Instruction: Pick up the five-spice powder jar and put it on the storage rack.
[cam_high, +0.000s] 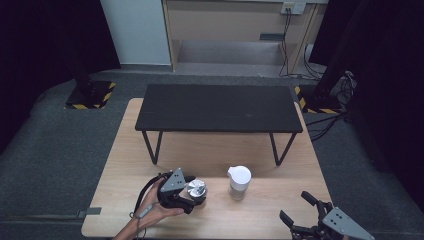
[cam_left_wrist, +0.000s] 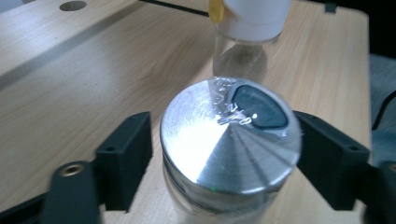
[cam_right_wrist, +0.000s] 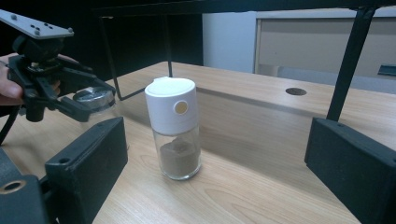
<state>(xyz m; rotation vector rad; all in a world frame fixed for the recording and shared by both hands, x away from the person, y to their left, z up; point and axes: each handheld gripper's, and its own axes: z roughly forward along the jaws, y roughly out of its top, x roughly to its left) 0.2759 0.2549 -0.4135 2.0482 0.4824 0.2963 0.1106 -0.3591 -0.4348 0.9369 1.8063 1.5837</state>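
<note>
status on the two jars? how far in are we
Early. Done: left tool is around the metal-lidded jar, its pads beside the glass. In hand: that grasp; firm contact is unclear. Left: the white-capped jar stands untouched, right tool open and empty.

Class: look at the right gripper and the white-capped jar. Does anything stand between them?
Nothing visible does. The right gripper is open, and bare table lies between it and the jar. The left gripper brackets a metal-lidded jar off to the side.
</note>
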